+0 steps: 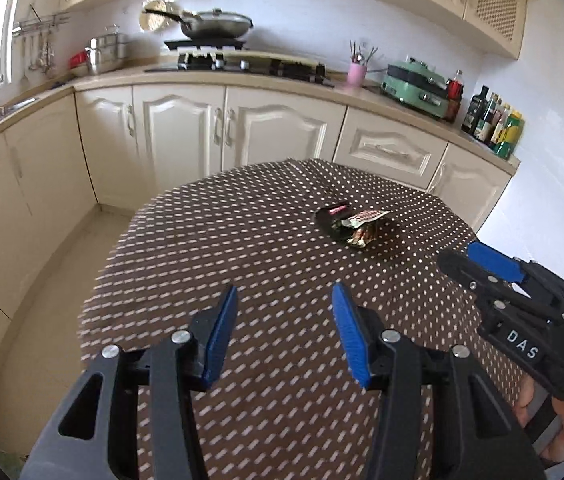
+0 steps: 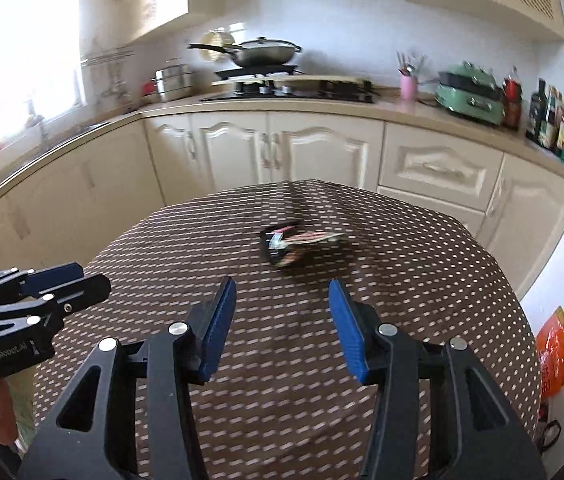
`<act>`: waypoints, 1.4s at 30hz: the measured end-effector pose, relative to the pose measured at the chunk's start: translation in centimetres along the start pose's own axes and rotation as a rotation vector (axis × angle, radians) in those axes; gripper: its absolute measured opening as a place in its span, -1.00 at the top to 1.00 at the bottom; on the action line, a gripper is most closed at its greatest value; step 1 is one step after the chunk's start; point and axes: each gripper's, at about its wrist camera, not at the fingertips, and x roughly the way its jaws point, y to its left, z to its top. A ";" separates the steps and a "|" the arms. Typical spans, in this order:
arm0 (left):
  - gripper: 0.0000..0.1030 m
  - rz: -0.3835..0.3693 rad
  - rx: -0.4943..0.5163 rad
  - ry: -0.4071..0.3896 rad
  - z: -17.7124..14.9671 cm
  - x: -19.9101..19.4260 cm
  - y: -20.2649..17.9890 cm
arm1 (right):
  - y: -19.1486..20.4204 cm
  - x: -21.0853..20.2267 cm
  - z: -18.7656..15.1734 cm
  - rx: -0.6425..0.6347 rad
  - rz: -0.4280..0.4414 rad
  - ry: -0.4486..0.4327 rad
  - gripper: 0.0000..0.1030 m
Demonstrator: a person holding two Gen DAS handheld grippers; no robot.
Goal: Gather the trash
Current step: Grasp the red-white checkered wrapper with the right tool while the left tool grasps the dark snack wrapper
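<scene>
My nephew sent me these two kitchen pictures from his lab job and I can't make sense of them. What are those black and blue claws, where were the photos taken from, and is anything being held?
No robot here: a person holds a hand-held gripper in each hand, a black clamp with two blue fingers. Each picture comes from a wide-angle camera mounted on one of them, looking out along its fingers. The first looks over the left hand-held gripper, with the right one at its edge. The second looks over the right hand-held gripper, with the left one at its edge. Both are open and hold nothing. Below is a table with a brown dotted tablecloth. On it lie some crumpled snack wrappers, the trash to collect, untouched. Behind are kitchen cabinets and a stove with a pan.
</scene>
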 end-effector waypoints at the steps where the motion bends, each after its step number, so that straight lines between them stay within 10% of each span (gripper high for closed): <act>1: 0.06 -0.007 0.001 0.009 0.5 1.3 -0.5 | -0.6 0.6 0.3 0.006 -0.002 0.007 0.10; 20: -0.02 0.018 -0.052 0.071 5.8 10.5 0.4 | -1.0 12.4 4.1 -0.175 0.020 0.154 0.10; 29: -0.04 0.006 -0.047 0.086 5.2 10.7 0.9 | -3.3 14.3 4.2 -0.032 -0.014 0.214 -0.03; 42: -0.06 -0.017 -0.032 0.096 5.1 10.8 -0.1 | -2.9 13.7 4.7 -0.003 0.059 0.182 0.82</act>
